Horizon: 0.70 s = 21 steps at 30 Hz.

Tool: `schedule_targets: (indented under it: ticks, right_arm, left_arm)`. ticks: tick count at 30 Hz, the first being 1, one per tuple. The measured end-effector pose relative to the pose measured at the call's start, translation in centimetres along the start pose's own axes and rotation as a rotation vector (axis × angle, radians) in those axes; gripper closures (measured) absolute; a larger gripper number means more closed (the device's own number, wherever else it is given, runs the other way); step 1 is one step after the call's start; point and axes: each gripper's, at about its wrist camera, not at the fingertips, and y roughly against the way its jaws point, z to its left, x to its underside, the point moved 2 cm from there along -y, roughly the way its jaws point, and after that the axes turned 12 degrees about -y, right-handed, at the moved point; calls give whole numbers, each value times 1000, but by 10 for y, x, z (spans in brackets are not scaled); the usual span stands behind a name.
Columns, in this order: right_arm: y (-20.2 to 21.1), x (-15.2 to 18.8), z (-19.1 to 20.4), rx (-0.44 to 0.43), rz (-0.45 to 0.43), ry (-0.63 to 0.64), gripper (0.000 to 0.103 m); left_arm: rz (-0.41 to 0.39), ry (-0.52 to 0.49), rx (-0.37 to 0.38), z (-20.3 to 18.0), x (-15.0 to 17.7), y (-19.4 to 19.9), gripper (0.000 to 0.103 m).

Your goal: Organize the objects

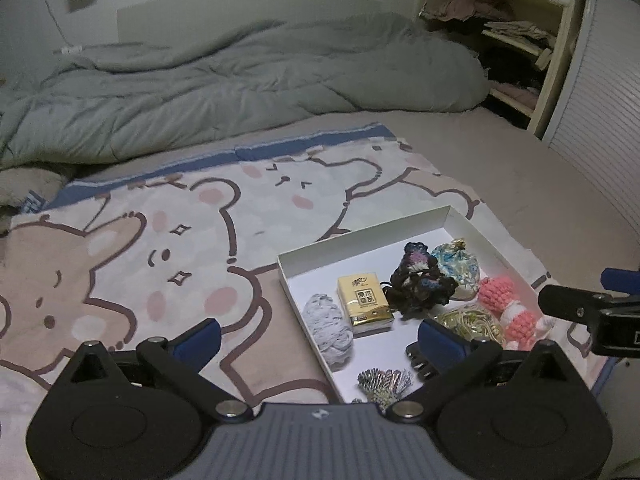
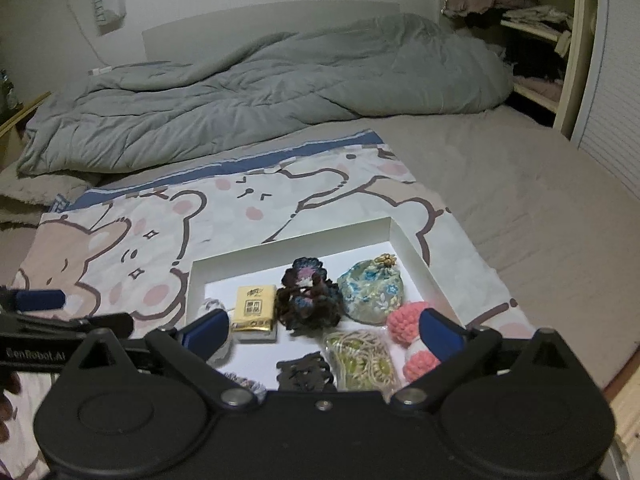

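A shallow white box (image 1: 360,242) lies on a bear-print blanket (image 1: 180,240). It holds a grey yarn ball (image 1: 328,328), a gold tissue pack (image 1: 362,300), a dark crocheted piece (image 1: 420,284), a blue floral pouch (image 1: 460,270), a pink crochet doll (image 1: 508,308), a bag of beads (image 2: 360,356), a black hair claw (image 2: 306,372) and a silvery tassel (image 1: 384,384). My left gripper (image 1: 320,338) hangs open above the box's near left corner, holding nothing. My right gripper (image 2: 324,334) is open over the box's near edge, also with nothing in it.
The blanket lies on a bed with a crumpled grey duvet (image 1: 240,92) at the back. Open shelves with clothes (image 1: 508,40) and a slatted cabinet door (image 1: 600,100) stand at the right. The bed's wooden edge (image 2: 624,400) shows at the lower right.
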Motion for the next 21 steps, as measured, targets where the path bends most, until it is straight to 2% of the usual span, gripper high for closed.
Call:
schedule_targets:
  ticks: [4,11,21]
  right_arm:
    - [15,13,6,32,-12,19,0]
    - [39,31,15,6,-30,10,0]
    - [57,51,19,46,-64,30,0]
  left_arm:
    - [-18,-7,6,3,11,16,0]
    - [-42,-10,-29,3,27,35,0]
    - [-30,-34,-42,6,39,52,0]
